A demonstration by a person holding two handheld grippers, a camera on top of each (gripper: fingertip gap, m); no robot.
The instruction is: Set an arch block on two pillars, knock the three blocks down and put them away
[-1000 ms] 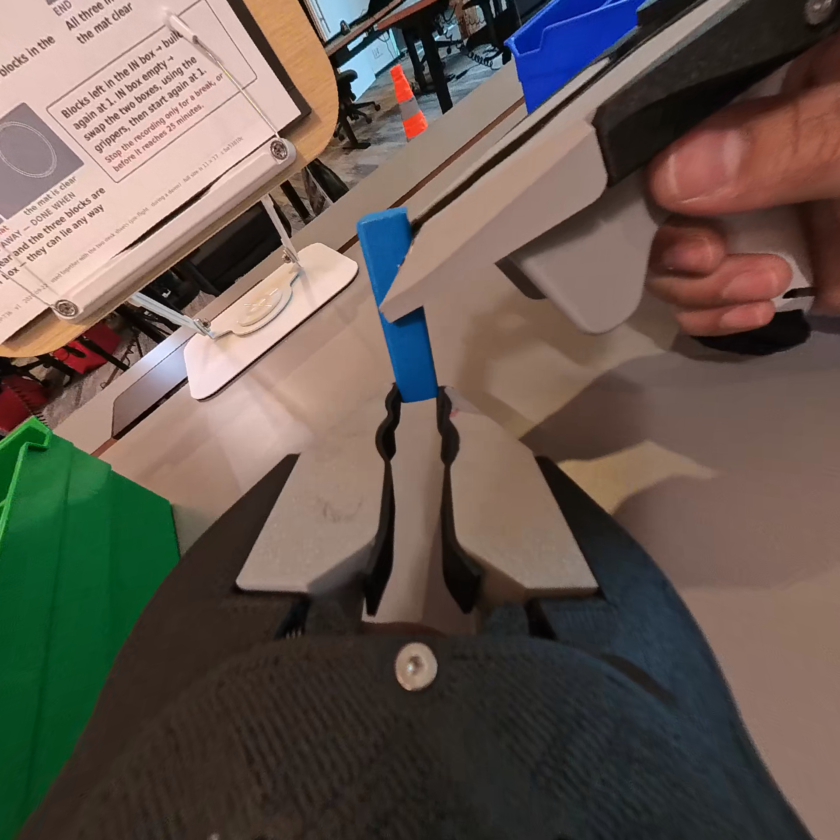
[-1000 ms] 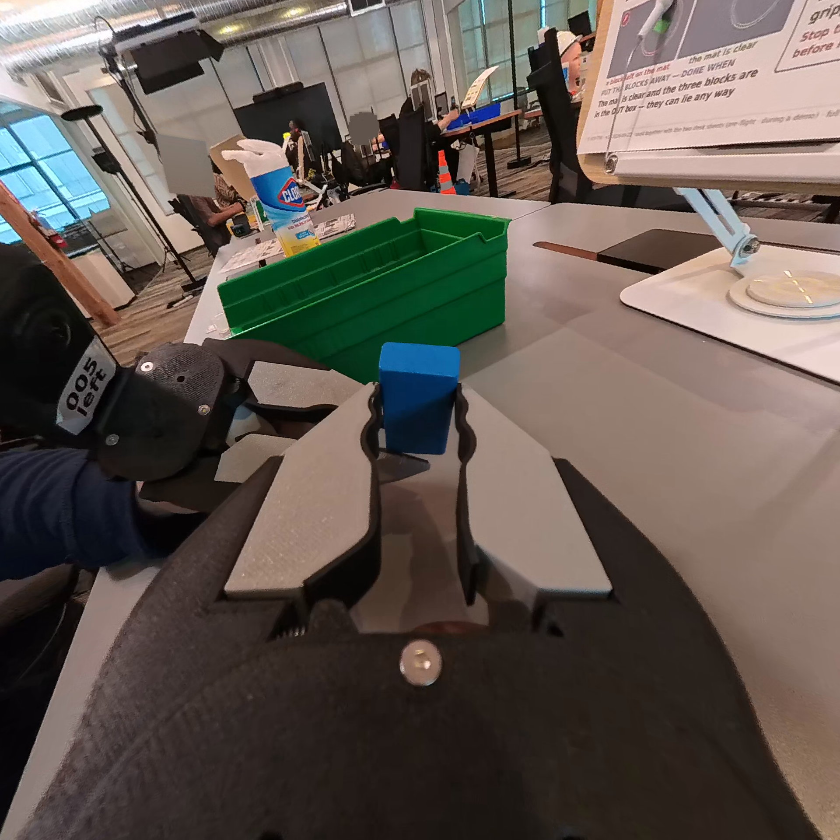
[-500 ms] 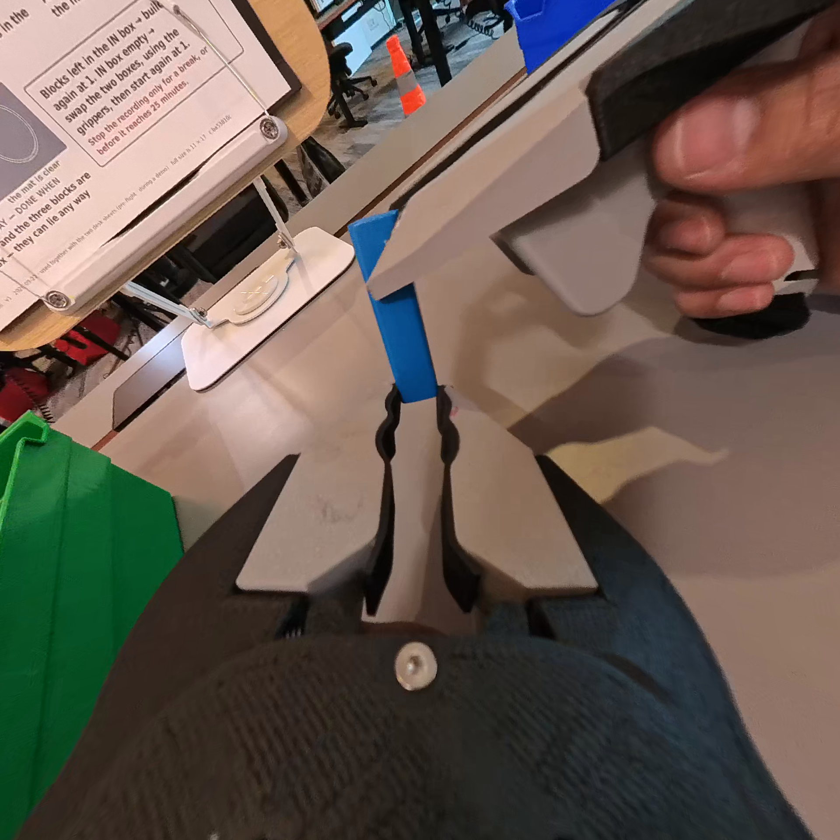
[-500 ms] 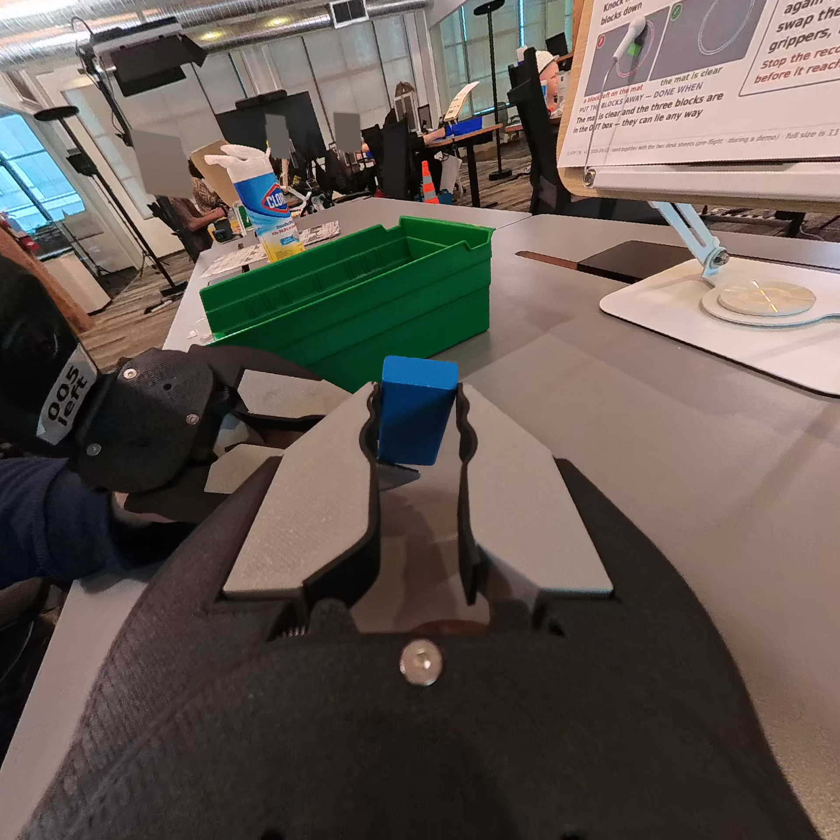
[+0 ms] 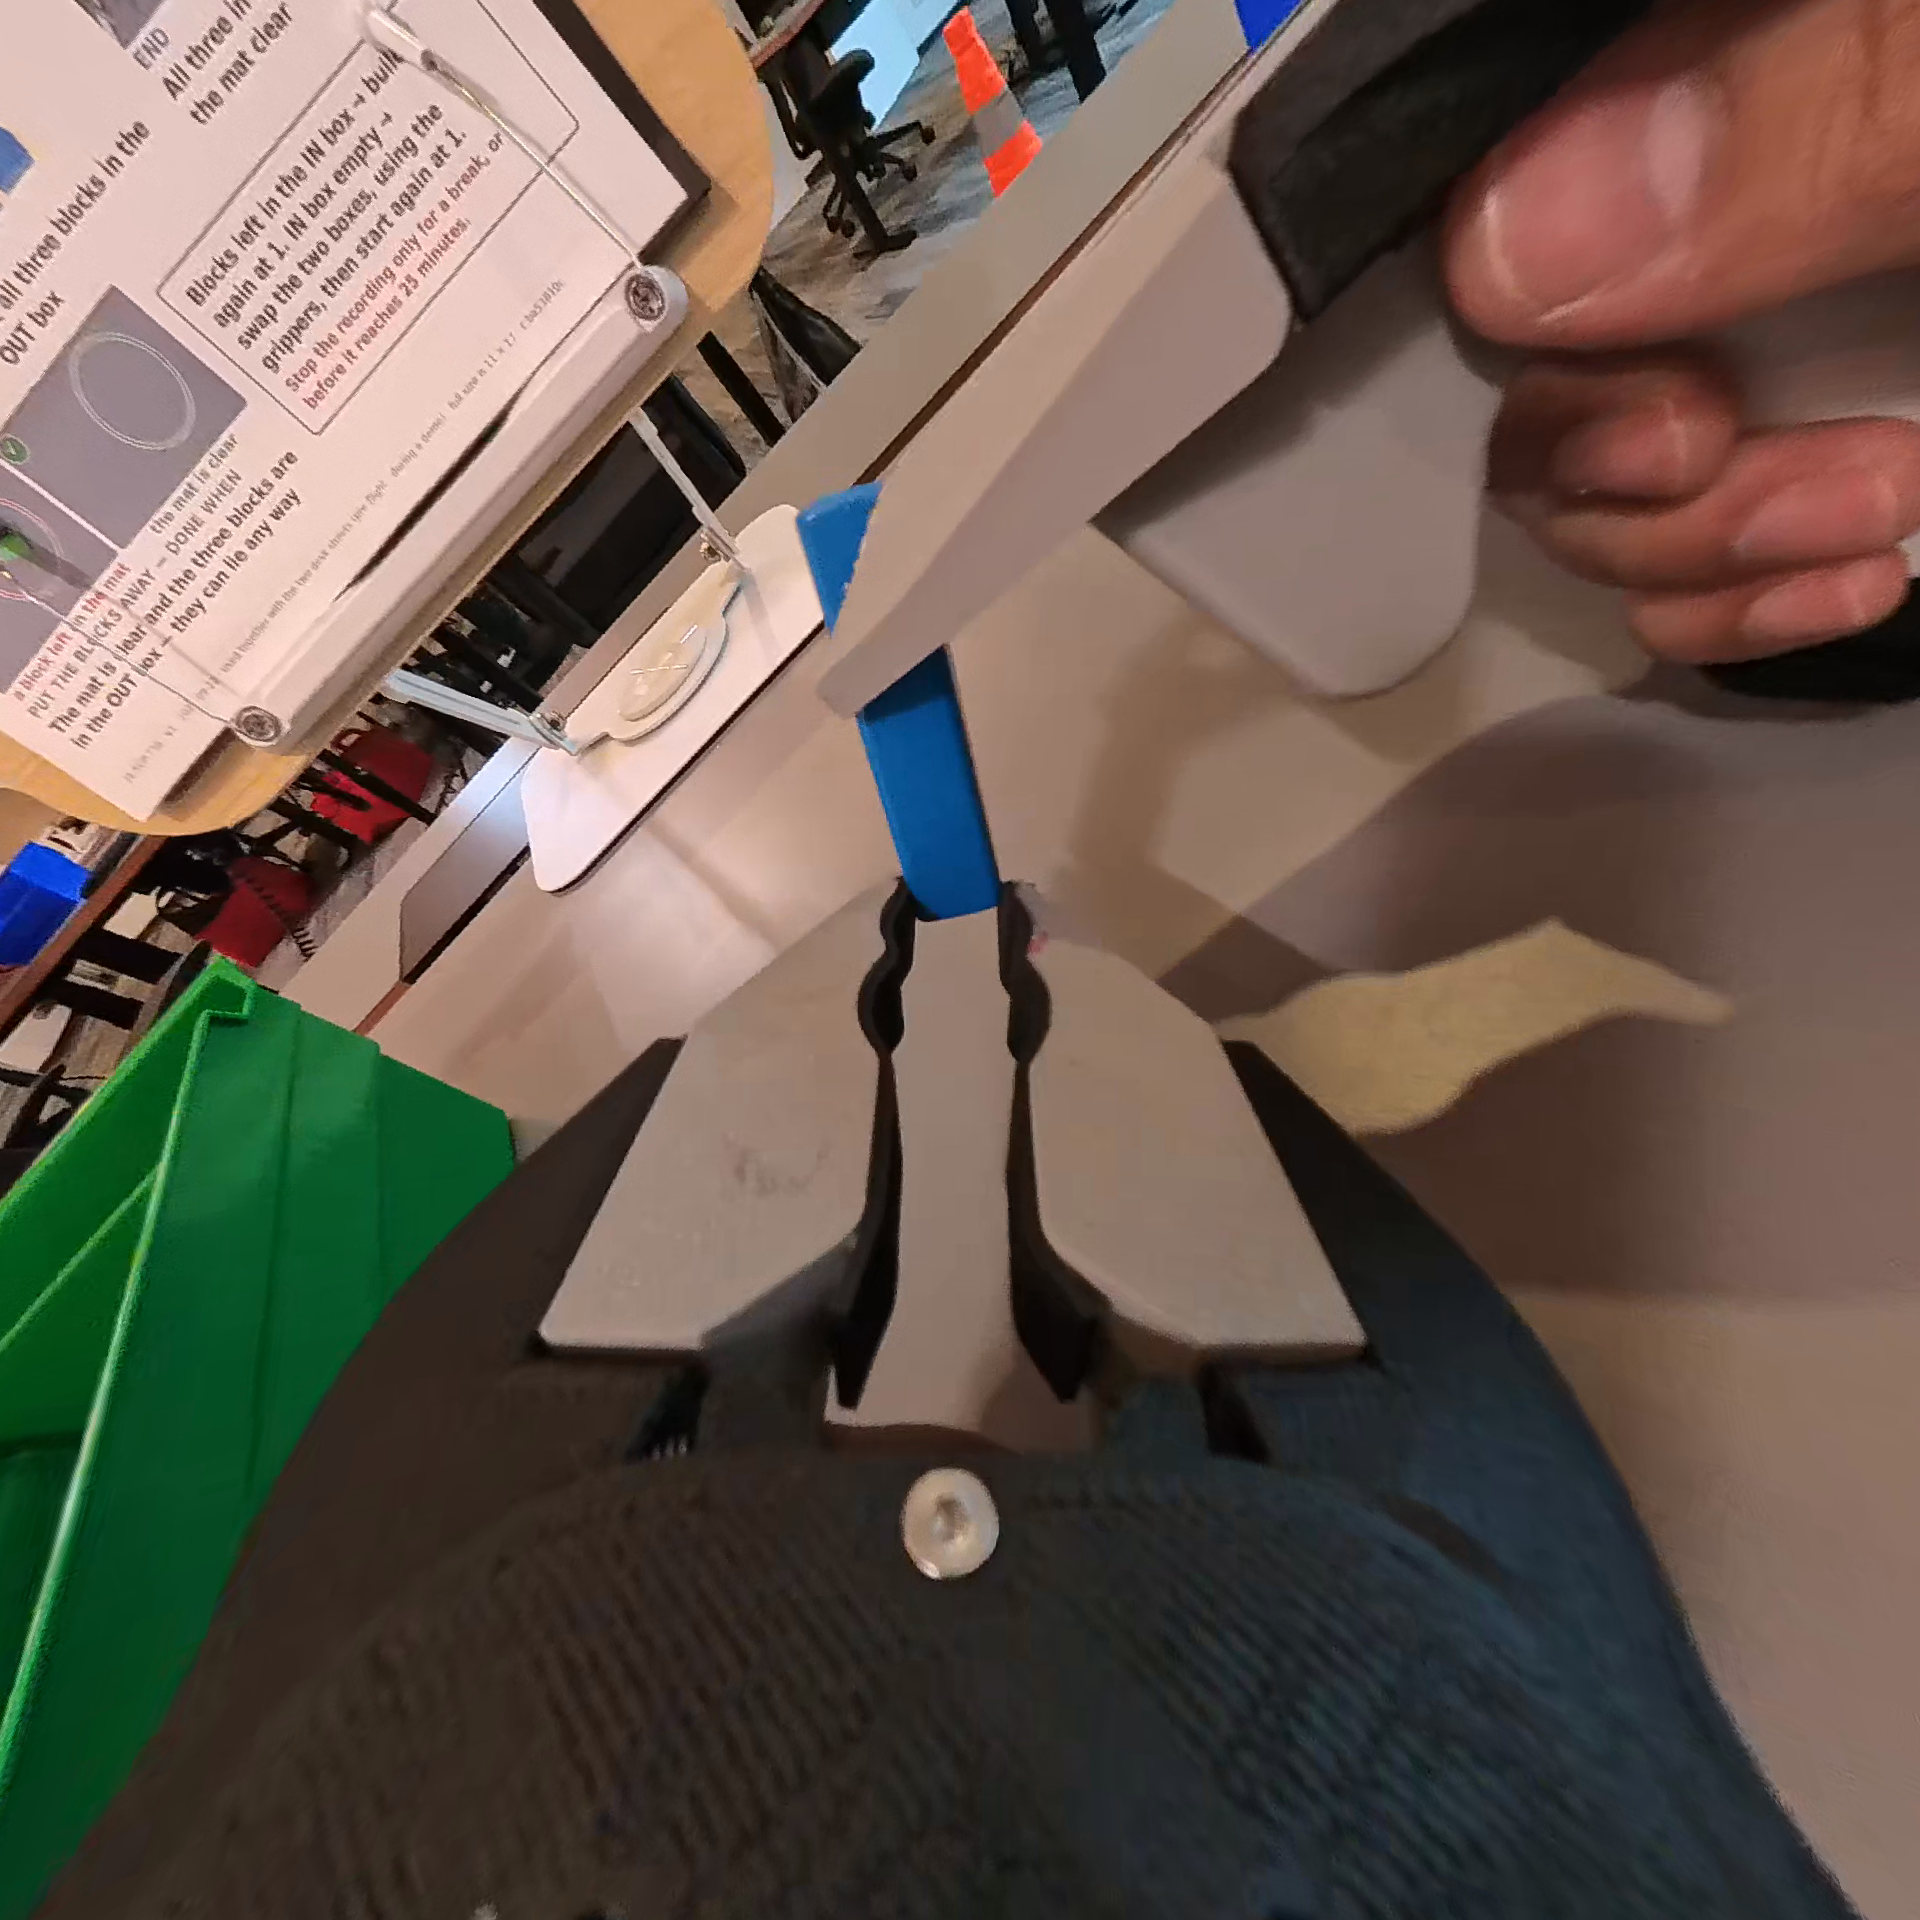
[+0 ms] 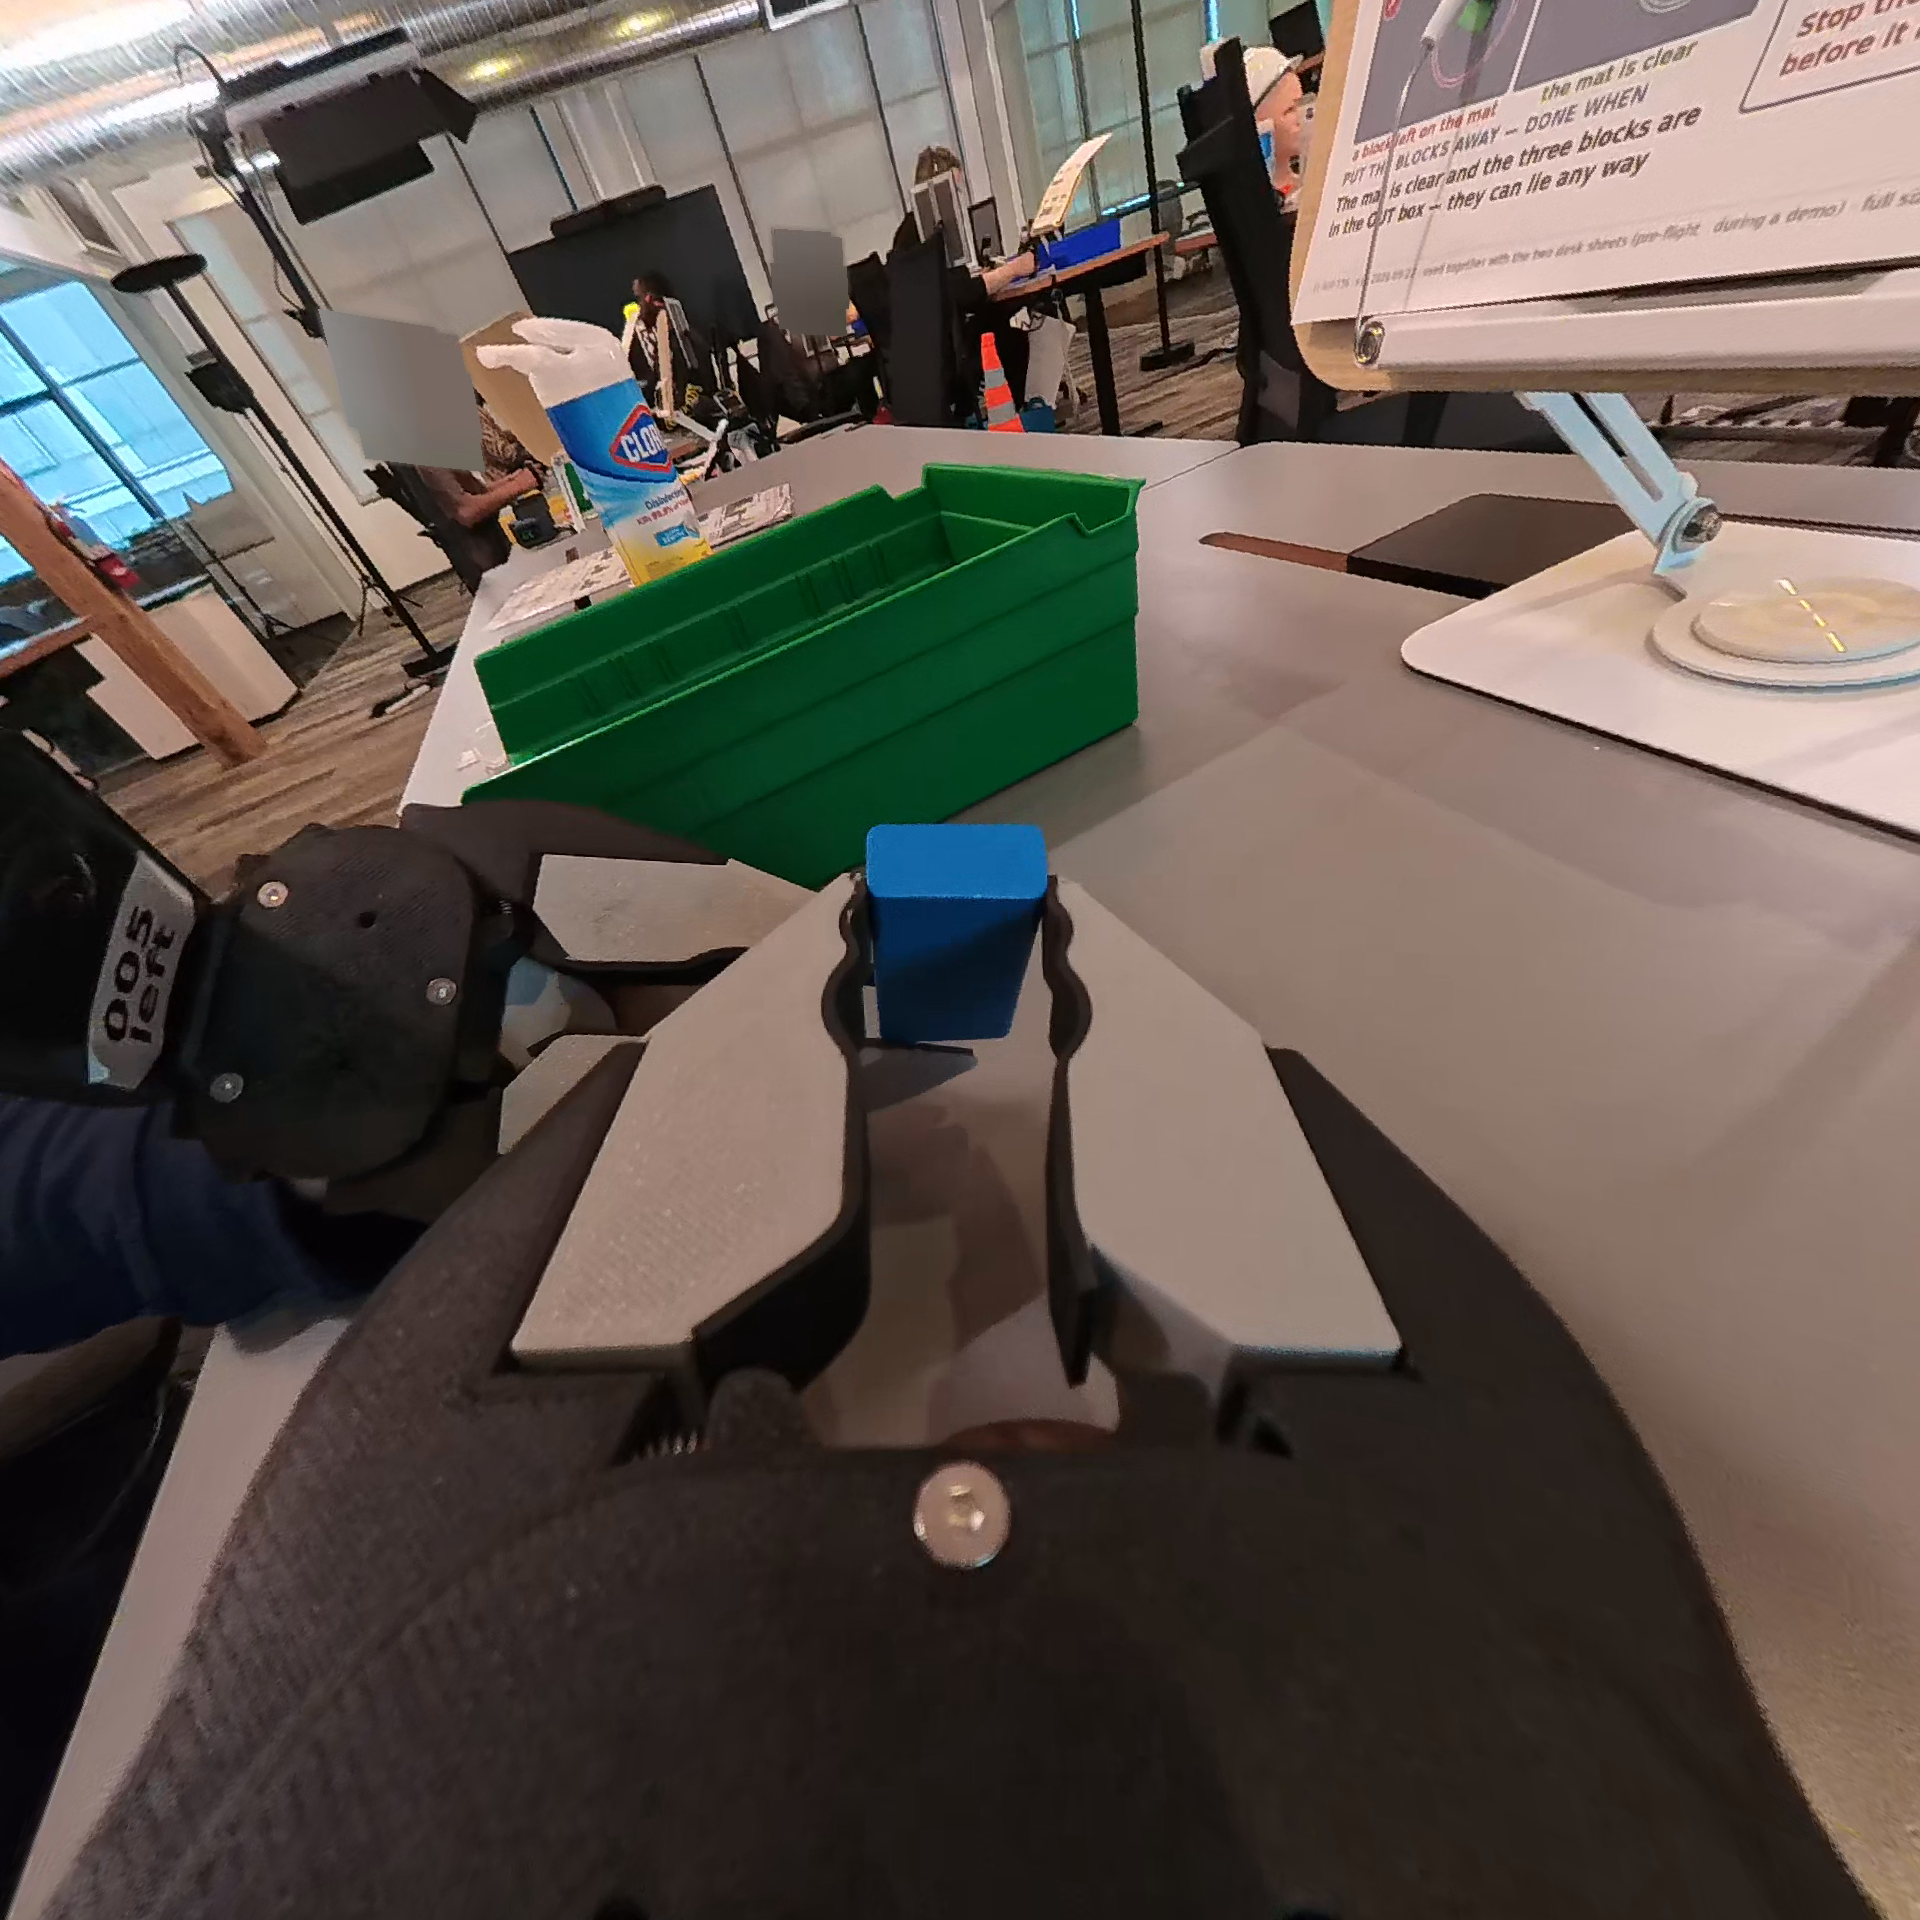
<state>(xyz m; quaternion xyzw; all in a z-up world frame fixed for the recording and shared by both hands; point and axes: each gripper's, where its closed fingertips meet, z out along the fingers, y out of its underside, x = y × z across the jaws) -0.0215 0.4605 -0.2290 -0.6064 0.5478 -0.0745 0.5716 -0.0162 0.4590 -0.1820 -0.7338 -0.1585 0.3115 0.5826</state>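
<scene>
left wrist view: left tongs (image 5: 951,914) narrow, tips pinching the bottom end of a blue block (image 5: 925,800) that stands up and leans a bit left. right tongs (image 5: 883,623) come in from upper right, a grey finger crossing the block's upper part; a hand (image 5: 1704,343) squeezes their handle. green bin (image 5: 208,1195) at lower left, instruction sheet on a stand (image 5: 312,343) behind, grey worktop (image 5: 1558,1143) under everything. risk here, as i judge it: the left grip is only at the very tips on a small end, so any twist or pull between the two tongs could pop the block out and drop it on the worktop.

right wrist view: right tongs (image 6: 954,977) closed onto the same blue block (image 6: 954,935), block sits between the front tips with its top poking above them. left tongs (image 6: 582,997) just left and lower, black body, mostly hidden behind the right finger, contact with the block not visible here. green bin (image 6: 831,675) beyond the block, well apart, looks empty from this angle. spray bottle (image 6: 613,468) far behind the bin. no pillars or arch in sight. both tongs hold one block, looks like a handover or regrip; if one lets go before the other is firm, or both pull in different directions, the block tilts or falls. which side should release, cannot tell.
</scene>
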